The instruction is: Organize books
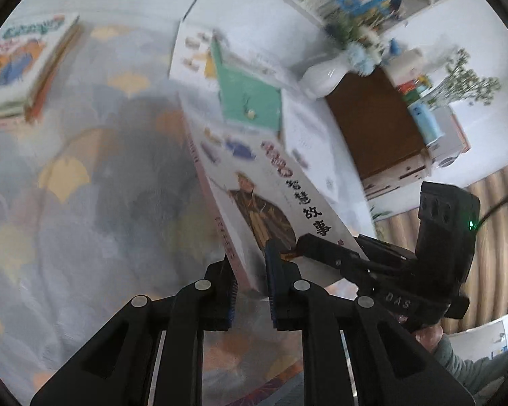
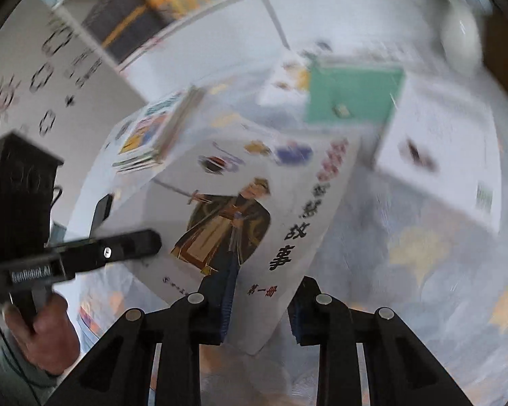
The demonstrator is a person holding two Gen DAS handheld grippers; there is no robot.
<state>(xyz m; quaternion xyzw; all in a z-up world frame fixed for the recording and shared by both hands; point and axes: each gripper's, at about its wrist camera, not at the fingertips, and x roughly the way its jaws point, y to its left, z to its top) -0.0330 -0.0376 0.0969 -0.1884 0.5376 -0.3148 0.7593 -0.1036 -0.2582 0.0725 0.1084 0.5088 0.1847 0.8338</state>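
Observation:
A white book [image 1: 254,196] with a robed swordsman and black Chinese title is held tilted above the patterned cloth. My left gripper [image 1: 250,291] is shut on its lower corner. My right gripper [image 2: 260,311] straddles the book's [image 2: 254,203] bottom corner, its left pad on the cover and its right finger set apart, so its grip is unclear. The right gripper also shows in the left wrist view [image 1: 325,247], its finger lying on the cover. A green and white book [image 1: 250,98] lies beyond. A stack of picture books [image 1: 23,64] lies at the left.
A cloth with yellow fan shapes [image 1: 67,176] covers the surface. A white bookshelf [image 2: 193,3] holds several books. A white vase with flowers [image 1: 325,74] stands by a brown cabinet [image 1: 372,128]. A white box [image 2: 437,155] lies at right.

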